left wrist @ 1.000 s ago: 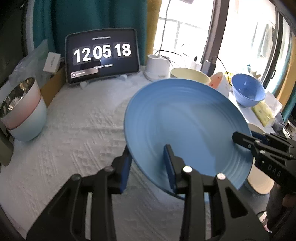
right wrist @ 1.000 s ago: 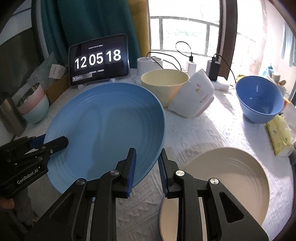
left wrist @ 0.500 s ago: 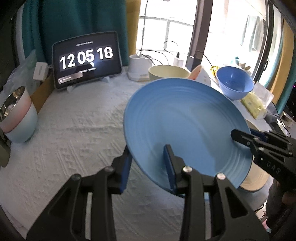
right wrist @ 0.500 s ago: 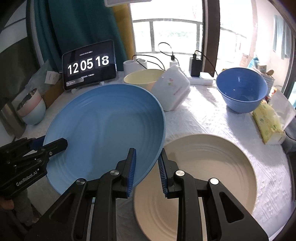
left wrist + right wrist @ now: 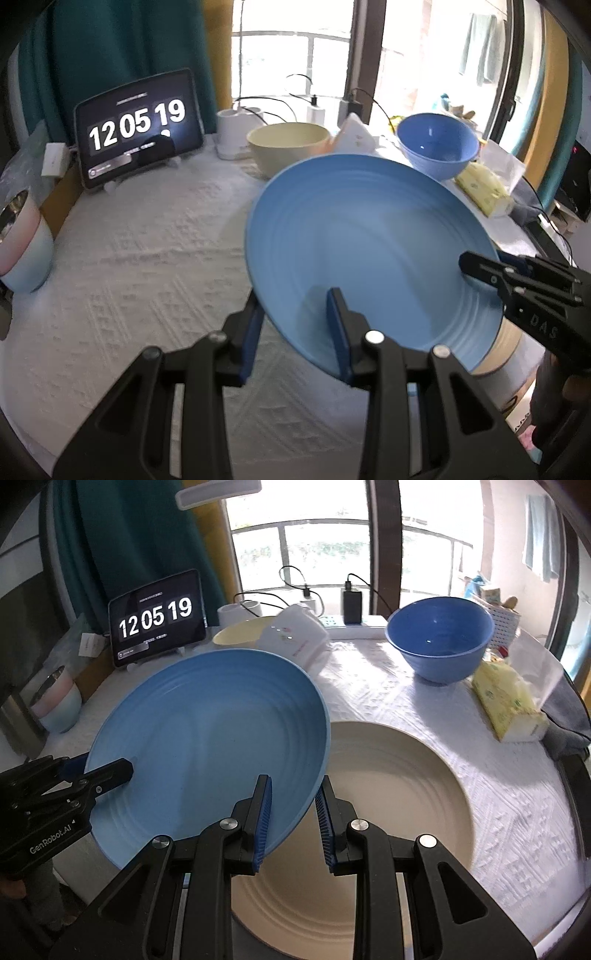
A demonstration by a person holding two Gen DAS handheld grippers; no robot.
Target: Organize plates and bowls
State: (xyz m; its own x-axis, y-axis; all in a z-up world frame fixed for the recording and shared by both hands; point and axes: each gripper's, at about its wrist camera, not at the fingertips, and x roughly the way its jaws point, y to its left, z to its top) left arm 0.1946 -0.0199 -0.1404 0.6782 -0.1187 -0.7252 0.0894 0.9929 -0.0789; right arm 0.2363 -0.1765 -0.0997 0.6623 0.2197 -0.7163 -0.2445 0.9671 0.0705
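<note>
Two grippers pinch one blue plate (image 5: pixel 207 738) by opposite rims, holding it tilted above the table: the left gripper (image 5: pixel 295 325) on its near-left edge, the right gripper (image 5: pixel 293 819) on the other, partly over a cream plate (image 5: pixel 399 775) lying flat. The round table wears a white textured cloth (image 5: pixel 140 266). Towards the back stand a tablet clock (image 5: pixel 138 127), a cream bowl (image 5: pixel 288 147) and a blue bowl (image 5: pixel 439 637); a yellow tissue pack (image 5: pixel 506 701) lies right. Behind are teal curtains (image 5: pixel 136 535) and a bright window (image 5: pixel 314 542). Stacked pastel cups (image 5: pixel 22 243) sit at left.
</note>
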